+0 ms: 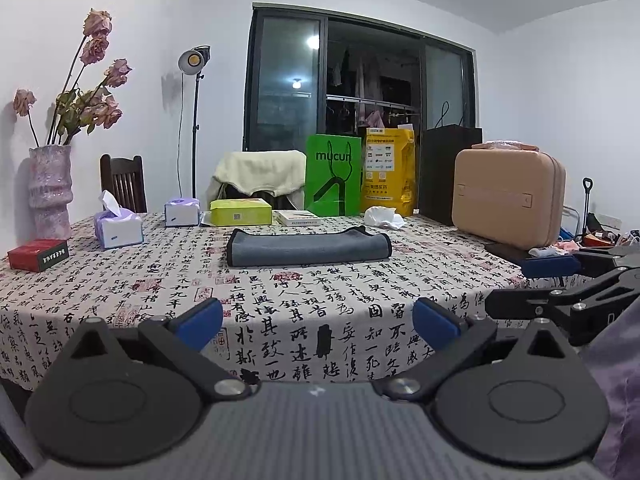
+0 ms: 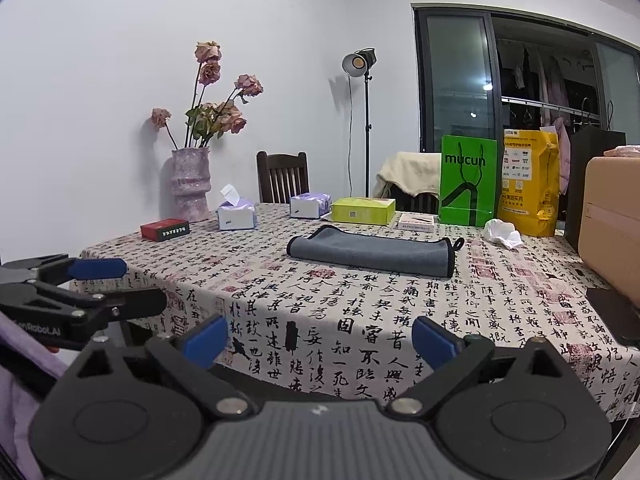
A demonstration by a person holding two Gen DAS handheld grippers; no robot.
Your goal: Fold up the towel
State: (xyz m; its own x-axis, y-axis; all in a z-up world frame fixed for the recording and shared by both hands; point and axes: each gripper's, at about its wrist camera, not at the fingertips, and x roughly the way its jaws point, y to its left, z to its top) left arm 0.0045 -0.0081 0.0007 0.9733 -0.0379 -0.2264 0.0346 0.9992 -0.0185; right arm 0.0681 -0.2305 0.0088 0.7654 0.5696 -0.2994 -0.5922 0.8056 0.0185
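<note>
Both grippers, left (image 1: 318, 318) and right (image 2: 320, 338), hold jaws apart, empty, near the counter (image 1: 360, 280) edge. Towel (image 1: 308, 246) lies folded; careless grasping risks pinching the tablecloth (image 2: 360, 312).

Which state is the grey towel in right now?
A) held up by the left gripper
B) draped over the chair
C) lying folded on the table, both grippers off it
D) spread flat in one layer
C: the grey towel lies doubled on the table, with the left gripper and right gripper open short of it.
</note>
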